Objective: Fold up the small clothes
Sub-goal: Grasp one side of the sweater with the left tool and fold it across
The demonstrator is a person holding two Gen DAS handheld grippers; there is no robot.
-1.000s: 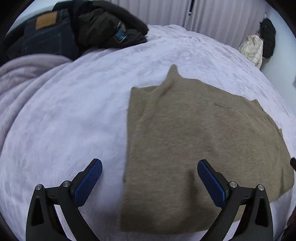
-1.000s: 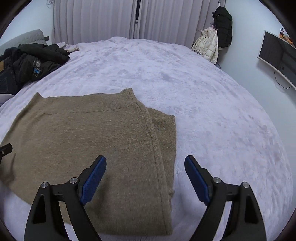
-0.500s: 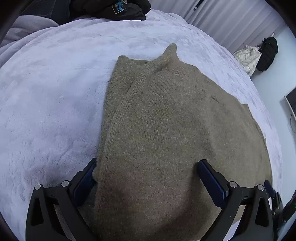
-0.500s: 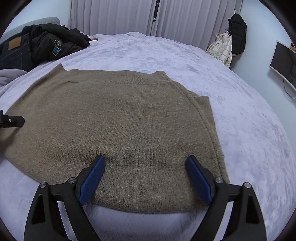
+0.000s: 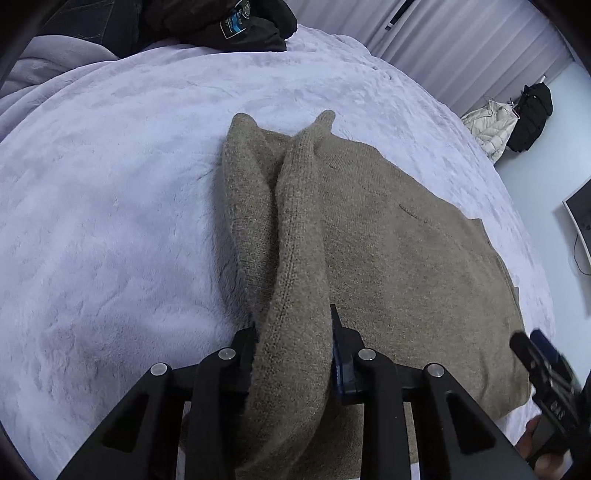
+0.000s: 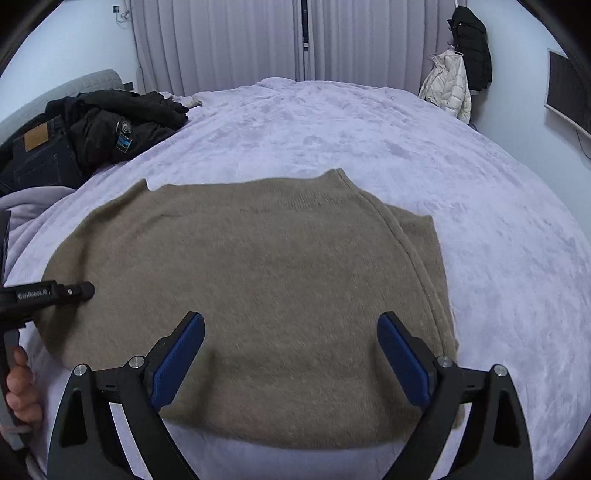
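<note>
An olive-brown knit sweater lies flat on the lavender bed cover. In the left wrist view my left gripper is shut on the sweater's left edge, which bunches into a raised ridge between the fingers. My right gripper is open and empty, its blue pads hovering over the sweater's near hem. The left gripper also shows at the left edge of the right wrist view, and the right gripper at the lower right of the left wrist view.
The plush bed cover spreads all around. Dark jackets and jeans are piled at the far left, also in the left wrist view. Coats hang by the curtains. A monitor is on the right wall.
My left gripper came down on the sweater's left edge and shut on it, pinching it into a ridge. My right gripper shifted over the near hem and stayed open.
</note>
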